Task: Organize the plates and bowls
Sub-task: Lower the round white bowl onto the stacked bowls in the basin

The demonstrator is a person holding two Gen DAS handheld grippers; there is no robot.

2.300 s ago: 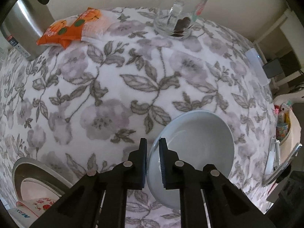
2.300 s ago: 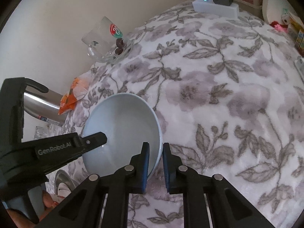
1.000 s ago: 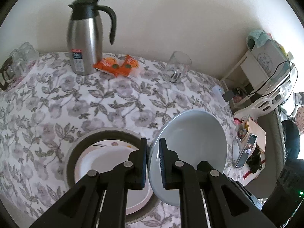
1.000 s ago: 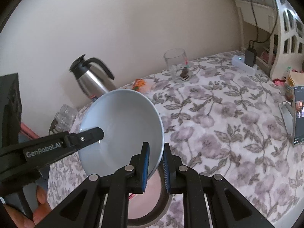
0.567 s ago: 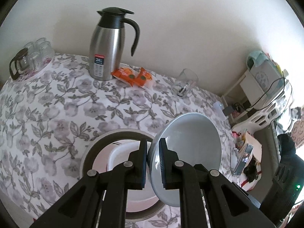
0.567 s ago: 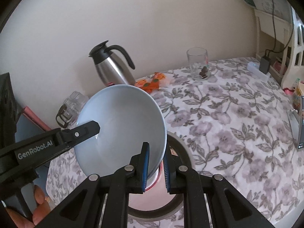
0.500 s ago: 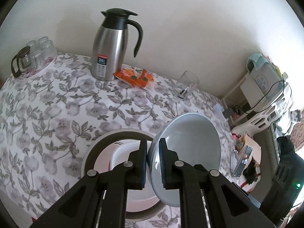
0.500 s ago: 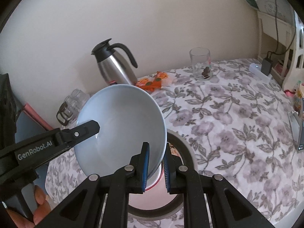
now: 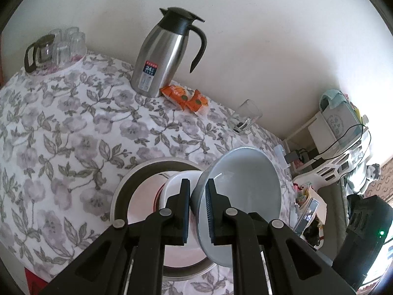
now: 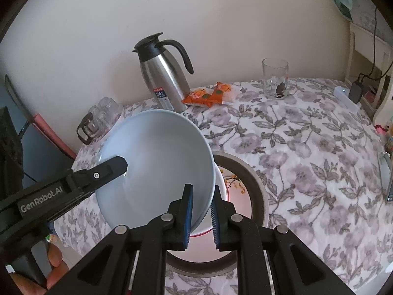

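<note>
- Left wrist view: my left gripper [image 9: 198,204] is pinching the near rim of the pale blue bowl [image 9: 243,184], one finger inside and one outside.
- Right wrist view: my right gripper [image 10: 202,211] is pinched on the opposite rim of that bowl [image 10: 157,162], and the left gripper [image 10: 108,167] shows at the bowl's far edge.
- The bowl hangs tilted in the air, just above the big grey-rimmed plate [image 9: 127,184]; that plate is my landmark.
- On the plate sits a white bowl with a red rim [image 10: 222,186], just under the blue bowl; I cannot tell whether the two touch.
- Compared with half a second ago, the blue bowl has moved further over the plate and now covers more of the white bowl [image 9: 172,184].
- Beyond the plate, against the wall, stands the steel thermos jug [image 9: 159,56], with orange snack packets [image 9: 186,97] just beside its base.
- Farther along the wall from the plate stands a glass mug [image 10: 274,78]; it has not moved.
- The floral tablecloth [image 9: 61,127] lies under the plate.
</note>
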